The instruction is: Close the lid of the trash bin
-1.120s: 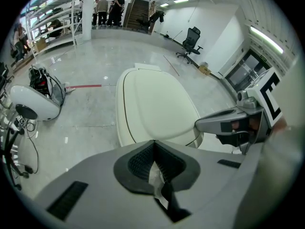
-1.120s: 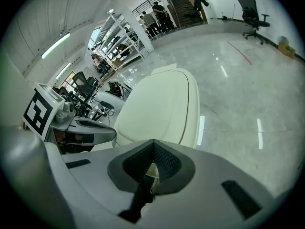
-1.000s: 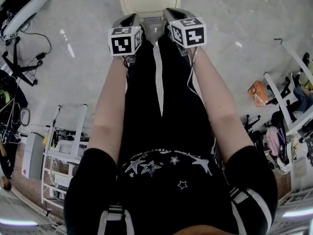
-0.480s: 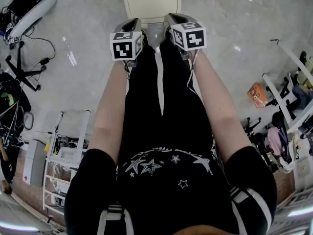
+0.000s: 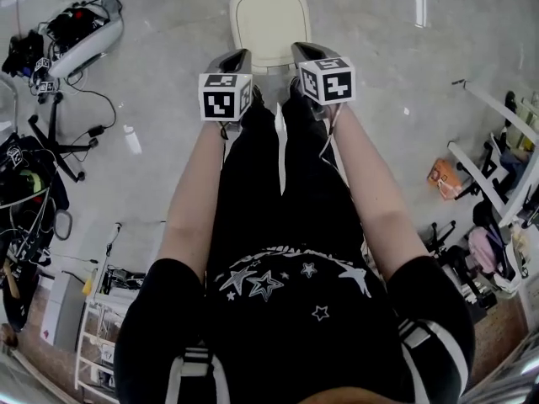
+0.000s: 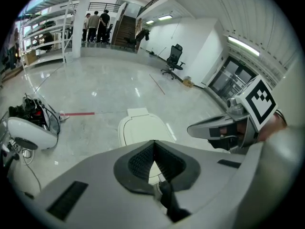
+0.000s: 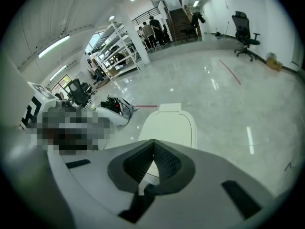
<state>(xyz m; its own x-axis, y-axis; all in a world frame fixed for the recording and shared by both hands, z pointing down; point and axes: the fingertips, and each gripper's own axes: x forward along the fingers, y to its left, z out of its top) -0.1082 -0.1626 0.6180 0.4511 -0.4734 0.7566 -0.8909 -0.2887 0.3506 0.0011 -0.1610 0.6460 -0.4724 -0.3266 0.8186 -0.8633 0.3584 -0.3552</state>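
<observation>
Glossy grey floor (image 5: 168, 99), cream trash bin (image 5: 269, 25) standing on it; white cabled machine (image 5: 84, 36) at left

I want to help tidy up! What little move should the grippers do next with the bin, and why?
Probably just draw both back a little. The trash bin lid already looks flat and closed. The left hand-held gripper and right hand-held gripper are both shut and empty, and they hang short of the lid without touching it, so nothing seems left to push.
</observation>
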